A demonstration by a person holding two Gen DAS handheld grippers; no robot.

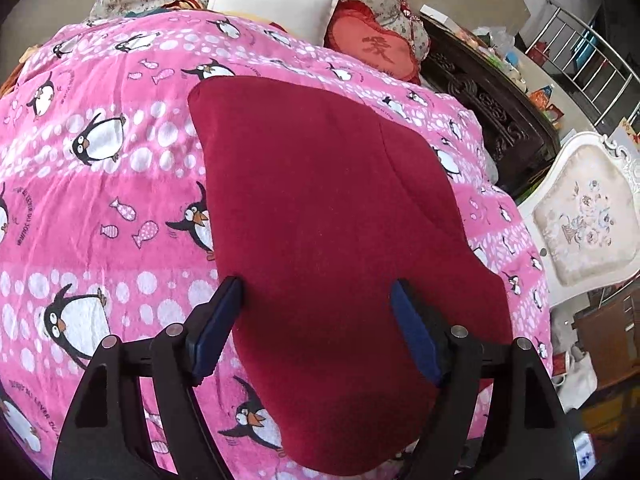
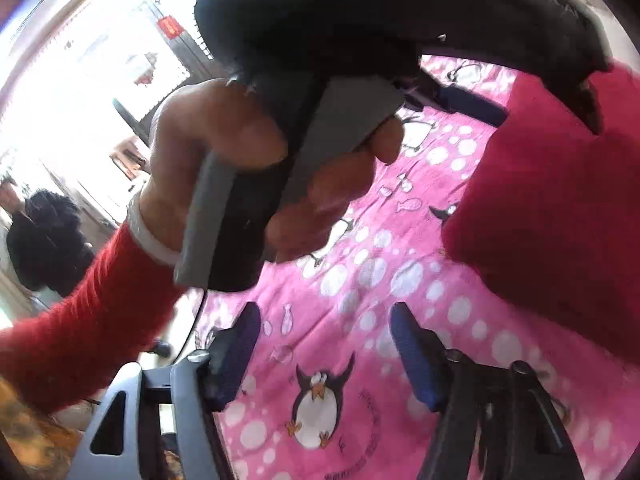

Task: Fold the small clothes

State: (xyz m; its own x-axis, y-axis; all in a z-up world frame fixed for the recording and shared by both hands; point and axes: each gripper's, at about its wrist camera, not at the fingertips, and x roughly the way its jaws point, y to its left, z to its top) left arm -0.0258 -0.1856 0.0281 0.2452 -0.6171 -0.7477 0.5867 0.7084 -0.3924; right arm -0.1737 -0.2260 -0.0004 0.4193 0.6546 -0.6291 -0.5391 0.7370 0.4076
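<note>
Your left gripper (image 1: 316, 300) hangs wide open at the bottom of its frame, gripping nothing, its blue pads (image 1: 218, 326) straddling the dark red garment (image 1: 328, 216) laid flat mid-frame on the pink penguin blanket (image 1: 100, 200). Your right gripper (image 2: 324, 344) also gapes empty above the blanket (image 2: 360, 280). Beyond it, your left hand (image 2: 256, 172) fills the centre, with the garment (image 2: 552, 216) at right.

Left wrist view: set behind my left gripper (image 1: 316, 312), angled down and forward, close above the red garment (image 1: 336, 216) ahead of my fingers. Right wrist view: set behind my right gripper (image 2: 324, 340), low, looking across toward my left hand (image 2: 256, 184) just beyond my fingertips. Shared: pink penguin blanket (image 1: 100, 208) and that garment.
</note>
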